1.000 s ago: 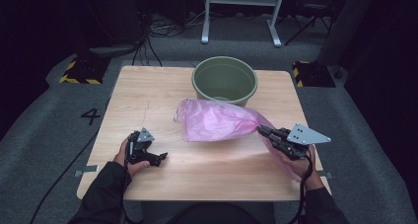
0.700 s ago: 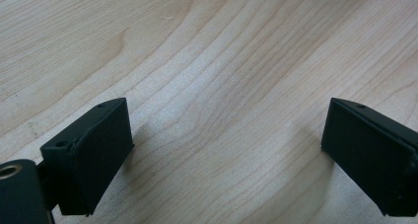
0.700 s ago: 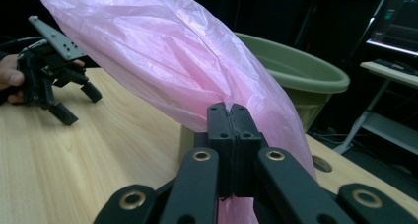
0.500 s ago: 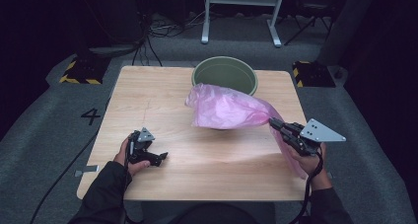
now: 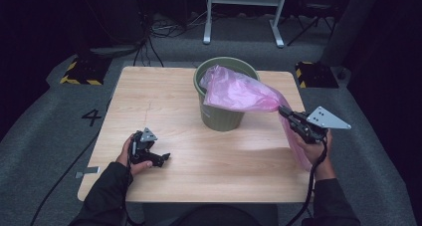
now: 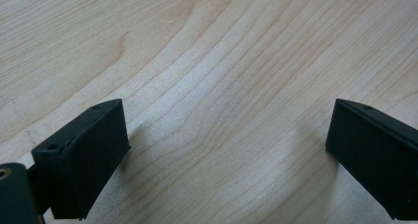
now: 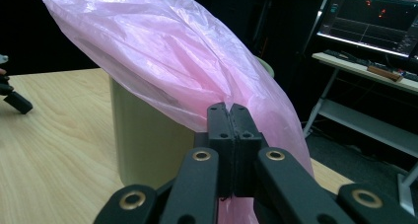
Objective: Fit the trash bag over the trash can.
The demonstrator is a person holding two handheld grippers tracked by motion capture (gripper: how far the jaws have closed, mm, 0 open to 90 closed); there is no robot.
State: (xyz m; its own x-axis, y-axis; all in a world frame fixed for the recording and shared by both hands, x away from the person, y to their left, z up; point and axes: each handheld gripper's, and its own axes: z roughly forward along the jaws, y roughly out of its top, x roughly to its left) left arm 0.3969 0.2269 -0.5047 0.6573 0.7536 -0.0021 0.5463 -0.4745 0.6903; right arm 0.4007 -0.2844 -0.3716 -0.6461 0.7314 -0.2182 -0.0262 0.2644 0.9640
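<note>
Right tongs (image 5: 282, 110) clamped on the pink bag (image 5: 239, 91), which drapes ahead of them over the bin (image 5: 221, 117), left tongs (image 5: 161, 158) gaping idle on the surface (image 5: 164, 101); best to centre the bag over the rim.

It looks like a dark recording lab: a lone wooden table (image 5: 164, 101) on grey carpet marked with a numeral 4 (image 5: 92, 117), hazard-striped blocks (image 5: 78, 72), trailing floor cables (image 5: 164, 29), and glowing monitors (image 7: 374, 17) beyond the fingers (image 7: 219, 123).
</note>
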